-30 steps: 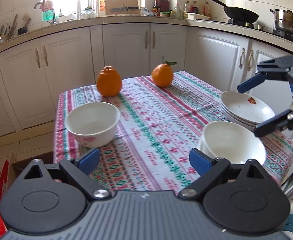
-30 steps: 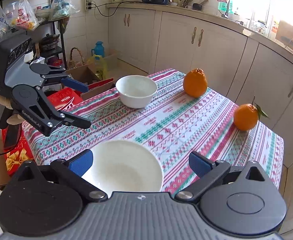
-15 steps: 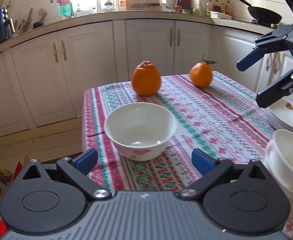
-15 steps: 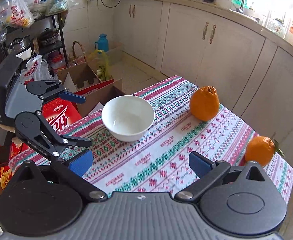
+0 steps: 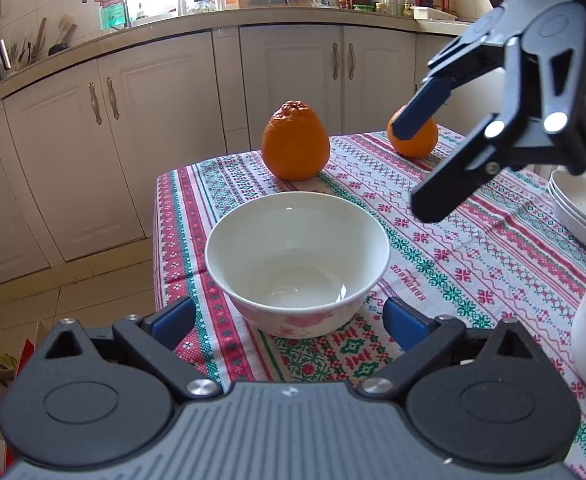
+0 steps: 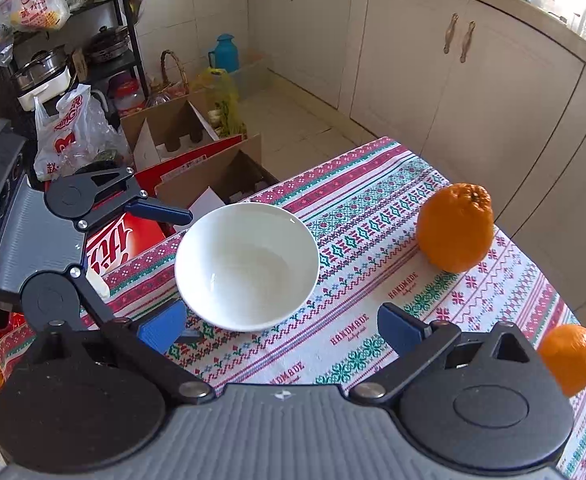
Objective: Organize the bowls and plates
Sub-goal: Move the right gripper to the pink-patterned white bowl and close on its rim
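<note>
White bowl just ahead of left tool, both tools spread wide, empty

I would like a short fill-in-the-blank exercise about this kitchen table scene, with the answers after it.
1. The white bowl standing alone on the tablecloth holds ____.
2. The number of oranges on the table is ____.
3. The jaws of the left gripper are ____, one on each side of the bowl.
4. The stack of plates bears a small ____ flower print.

Missing words: nothing; two; open; red
</note>
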{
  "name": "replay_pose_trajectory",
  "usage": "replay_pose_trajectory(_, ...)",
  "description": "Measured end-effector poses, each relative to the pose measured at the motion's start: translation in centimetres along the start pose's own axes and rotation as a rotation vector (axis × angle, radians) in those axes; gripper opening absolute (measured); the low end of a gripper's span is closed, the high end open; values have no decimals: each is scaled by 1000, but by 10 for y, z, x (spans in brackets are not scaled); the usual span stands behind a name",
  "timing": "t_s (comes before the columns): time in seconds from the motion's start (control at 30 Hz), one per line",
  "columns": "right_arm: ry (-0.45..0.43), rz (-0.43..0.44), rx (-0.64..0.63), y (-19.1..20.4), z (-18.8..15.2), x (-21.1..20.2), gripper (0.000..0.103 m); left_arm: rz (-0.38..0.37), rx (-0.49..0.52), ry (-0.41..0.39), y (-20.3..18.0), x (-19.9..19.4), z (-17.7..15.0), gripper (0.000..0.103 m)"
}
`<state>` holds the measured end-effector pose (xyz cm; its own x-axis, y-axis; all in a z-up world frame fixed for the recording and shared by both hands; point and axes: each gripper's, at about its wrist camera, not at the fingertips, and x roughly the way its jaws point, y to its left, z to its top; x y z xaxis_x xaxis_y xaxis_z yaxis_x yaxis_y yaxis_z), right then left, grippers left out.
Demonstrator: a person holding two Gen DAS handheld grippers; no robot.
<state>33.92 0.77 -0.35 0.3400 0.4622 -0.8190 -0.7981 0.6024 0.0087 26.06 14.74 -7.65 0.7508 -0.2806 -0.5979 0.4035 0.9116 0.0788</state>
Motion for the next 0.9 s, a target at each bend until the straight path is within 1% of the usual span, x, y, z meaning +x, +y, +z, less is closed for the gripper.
replay_pose_trajectory(0.3,27,44,23,-10,9,29,102,-5,16,-10,-1,8,-1,99)
replay_pose_trajectory(0.4,35,68,38,-15,13,38,100,-15,11,-14,0,11,1,98)
replay_pose_trajectory(0.53,48,93,42,-17,16,49,90,-29,3,-18,1,14,2,95)
replay_pose_trajectory(0.63,56,107,50,-20,19,57,83,-37,-10,-20,2,15,3,89)
replay_pose_trajectory(0.7,58,115,55,-22,20,62,79,-38,-19,-22,3,15,3,88)
replay_pose_trajectory(0.83,58,135,69,-25,21,67,67,-41,-29,-24,4,15,4,88)
replay_pose_trajectory(0.9,56,143,73,-25,21,69,64,-42,-29,-24,4,15,4,88)
